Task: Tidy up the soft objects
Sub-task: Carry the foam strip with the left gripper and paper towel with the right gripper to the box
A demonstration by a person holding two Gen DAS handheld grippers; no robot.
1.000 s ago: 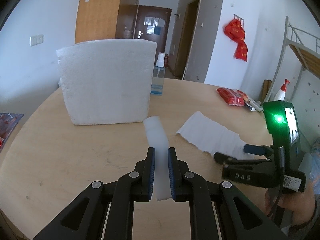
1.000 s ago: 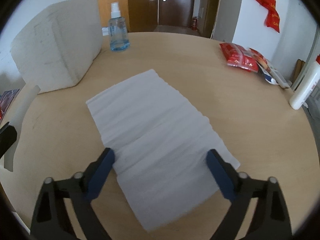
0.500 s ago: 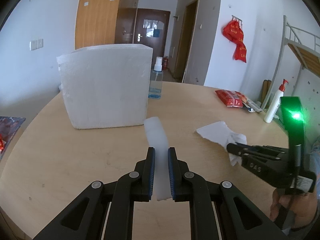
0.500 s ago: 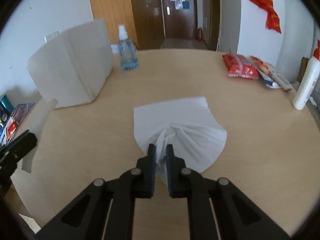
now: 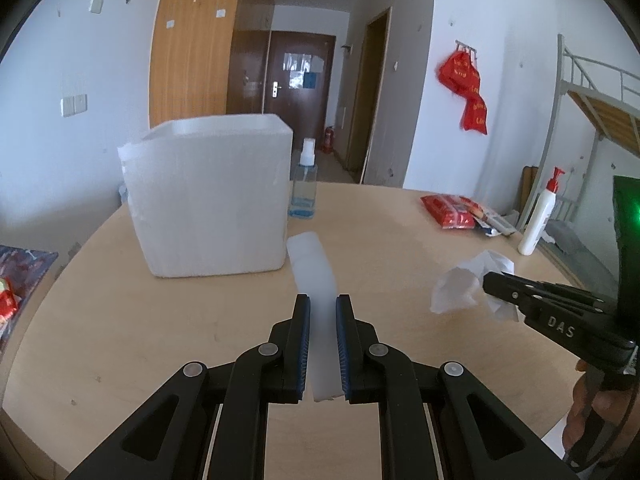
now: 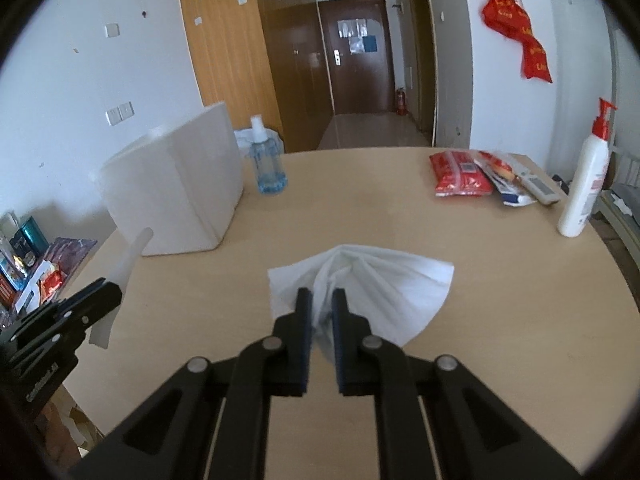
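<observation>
Above the round table (image 6: 500, 320) my right gripper (image 6: 319, 308) is pinched on the white tissue (image 6: 380, 280), bunched at its near edge and fanning out limp; it looks feather-light and tearable, so I'd grip gathered folds; my left gripper (image 5: 322, 320) clamps a floppy translucent strip (image 5: 310, 264) beside the foam box (image 5: 208, 196).

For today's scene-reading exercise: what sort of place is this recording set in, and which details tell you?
Probably a dormitory room: a metal bunk bed frame, a wooden wardrobe beside a hallway door, and a round table holding toiletries.
</observation>
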